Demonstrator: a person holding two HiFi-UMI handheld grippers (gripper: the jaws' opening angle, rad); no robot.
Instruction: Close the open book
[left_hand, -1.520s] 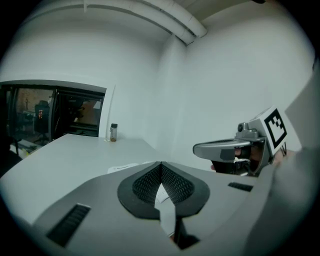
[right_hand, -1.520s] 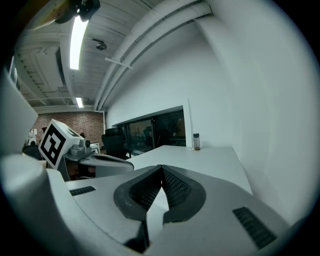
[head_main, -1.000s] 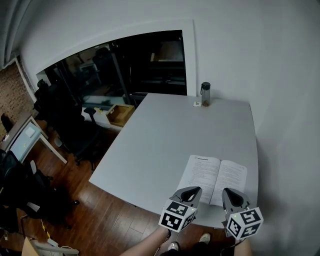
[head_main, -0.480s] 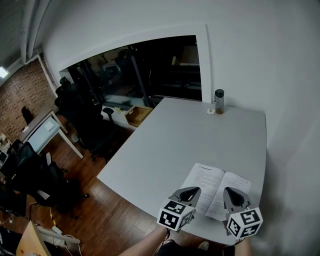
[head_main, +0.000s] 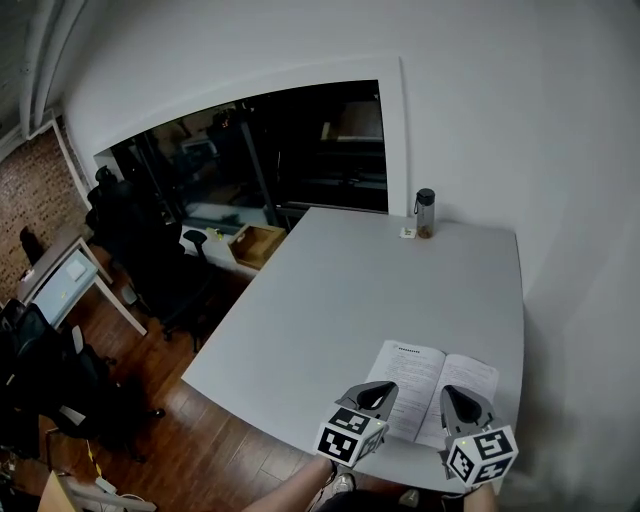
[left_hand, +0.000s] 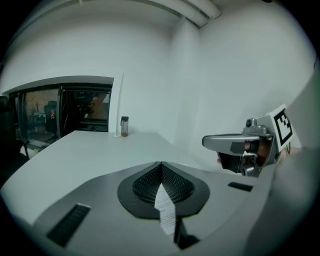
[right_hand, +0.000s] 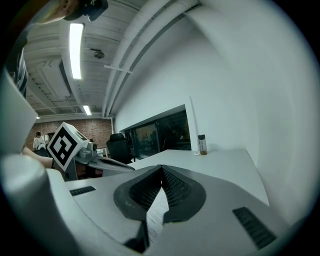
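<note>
An open book (head_main: 430, 385) with printed white pages lies flat near the front right edge of the grey table (head_main: 340, 300). My left gripper (head_main: 380, 390) hovers over the near edge of its left page, jaws shut and empty. My right gripper (head_main: 452, 395) hangs over the near edge of the right page, also shut with nothing held. In the left gripper view a sliver of printed page (left_hand: 164, 207) shows past the closed jaws, and the right gripper (left_hand: 240, 145) appears at the right. The right gripper view shows page text (right_hand: 155, 212) below its closed jaws.
A dark bottle (head_main: 425, 213) and a small white object (head_main: 407, 233) stand at the table's far edge by the white wall. Beyond the table's left edge are wooden floor, black office chairs (head_main: 150, 270), a wooden box (head_main: 255, 240) and a desk.
The head view has shifted, so the table and book sit differently in frame. Both grippers stay shut side by side over the book's near edge, having drifted slightly.
</note>
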